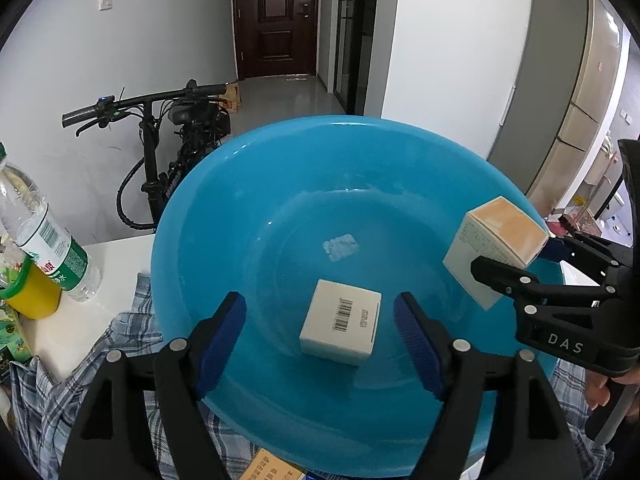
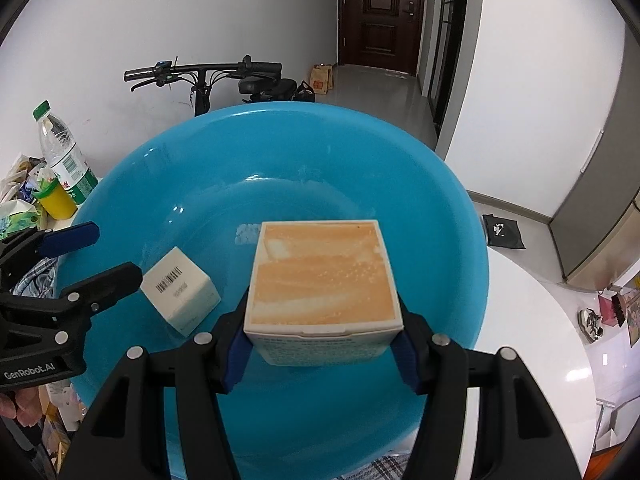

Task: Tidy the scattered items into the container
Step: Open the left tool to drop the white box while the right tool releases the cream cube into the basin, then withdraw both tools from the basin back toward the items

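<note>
A blue plastic basin stands on the white table. A small white box with a barcode lies on the basin's floor. My left gripper is open over the basin, its fingers on either side of the white box and apart from it; it also shows in the right wrist view. My right gripper is shut on an orange-topped box and holds it above the basin's right side; that box and gripper also show in the left wrist view.
A checked cloth lies under the basin's near left side. A water bottle and a yellow cup stand at the left. A scooter stands behind the table. Another box lies at the basin's near edge.
</note>
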